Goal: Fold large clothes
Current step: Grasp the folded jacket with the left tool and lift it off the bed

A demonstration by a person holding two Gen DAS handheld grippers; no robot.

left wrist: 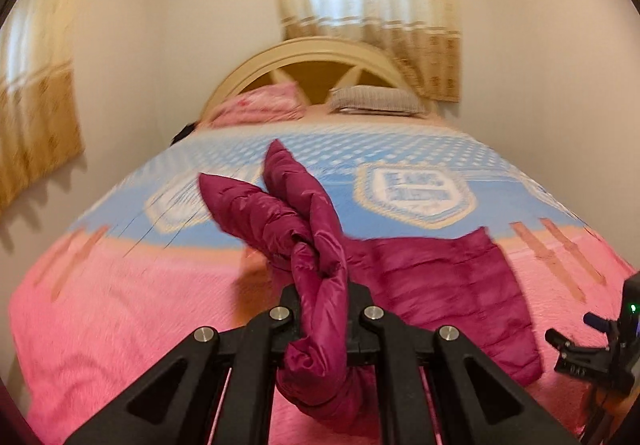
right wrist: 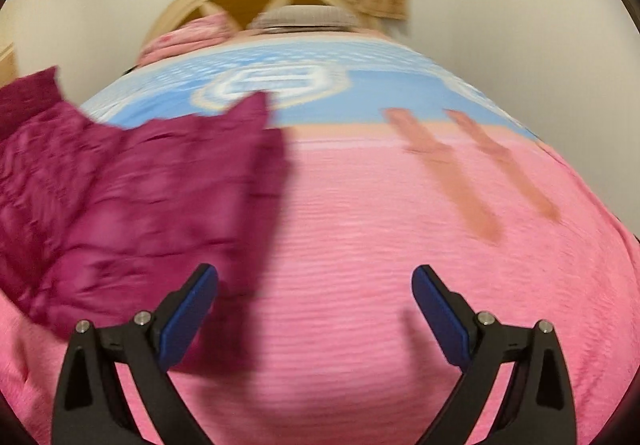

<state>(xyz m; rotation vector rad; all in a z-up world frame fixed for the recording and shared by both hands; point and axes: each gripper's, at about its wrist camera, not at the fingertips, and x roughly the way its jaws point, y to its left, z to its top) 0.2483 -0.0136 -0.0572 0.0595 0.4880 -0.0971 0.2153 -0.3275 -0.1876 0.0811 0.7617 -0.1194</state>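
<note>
Jaws first: my left gripper is clamped tight on a bunched part of the magenta puffer jacket, sleeves sticking up past it; my right gripper stands wide w/ nothing between its pads. Jacket body lies on the pink-and-blue bedspread, at the near end of the bed. To fold well I'd carry the held part across the body, keep fabric taut, and use the free right gripper to pin the far edge so nothing drags.

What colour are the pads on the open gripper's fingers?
Blue pads on black fingers, clearest in the right wrist view.
</note>
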